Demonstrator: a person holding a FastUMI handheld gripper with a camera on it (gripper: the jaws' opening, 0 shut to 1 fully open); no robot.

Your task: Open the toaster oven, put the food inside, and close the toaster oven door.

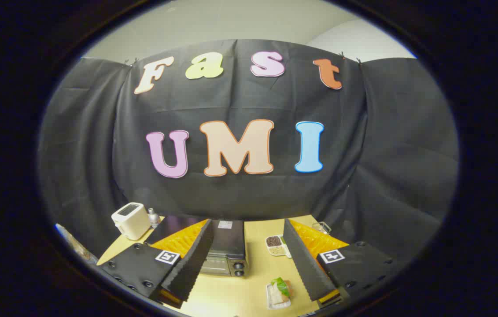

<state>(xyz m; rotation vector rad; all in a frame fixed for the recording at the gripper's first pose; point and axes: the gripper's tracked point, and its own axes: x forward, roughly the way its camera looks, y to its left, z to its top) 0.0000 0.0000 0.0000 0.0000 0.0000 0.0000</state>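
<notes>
Gripper view: gripper [249, 268] spread wide, holding nothing; food plate [278, 293] lies between its fingers at bottom centre, toaster oven [226, 248] (door shut) beyond.

No word, brand or number can be read on any object. In the lower part of the frame, a square black-and-white coded marker [167, 256] is carried beside one finger of the gripper [247, 222] and a second marker [332, 256] beside the other; the fingers are held wide apart. Between them, a pale label [225, 224] on top of the toaster oven [226, 246] is too small to be read.
</notes>
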